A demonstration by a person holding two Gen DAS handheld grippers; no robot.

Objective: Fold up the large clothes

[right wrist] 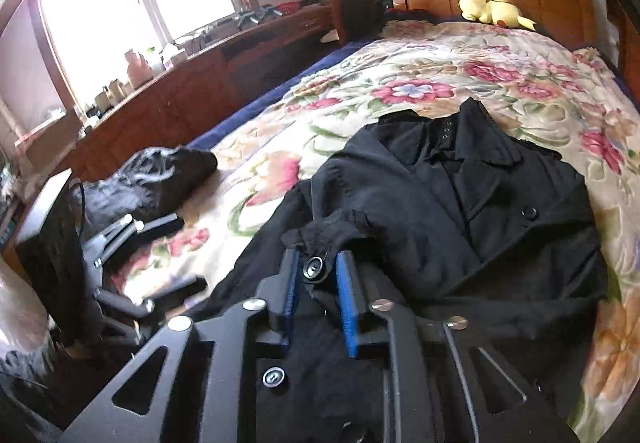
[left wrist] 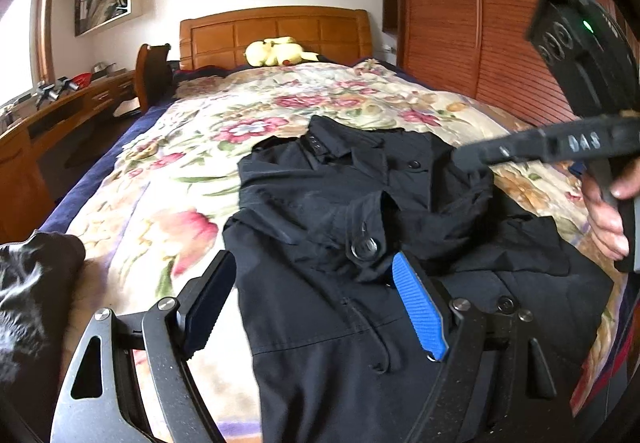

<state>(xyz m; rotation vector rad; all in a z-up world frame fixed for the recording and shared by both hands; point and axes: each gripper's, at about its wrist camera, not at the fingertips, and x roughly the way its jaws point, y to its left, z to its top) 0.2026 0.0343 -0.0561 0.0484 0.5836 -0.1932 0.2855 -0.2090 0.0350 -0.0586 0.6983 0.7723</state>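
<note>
black trench coat (right wrist: 460, 211) lies front-up on the floral quilt (right wrist: 440, 75), mid sleeve-fold i'd guess. right gripper (right wrist: 318, 283) has its blue ribbed pads part closed around the buttoned cuff (right wrist: 316, 263). left gripper (left wrist: 316, 307) is wide open, holding nothing, over the coat's near left. next: lay the cuff flat across the chest. thin, crinkly fabric.

We see a black coat (left wrist: 320, 203) (right wrist: 460, 211) lying front-up on the floral bedspread, collar toward the headboard, buttoned, one sleeve folded across the chest, its buttoned cuff bunched up.
</note>
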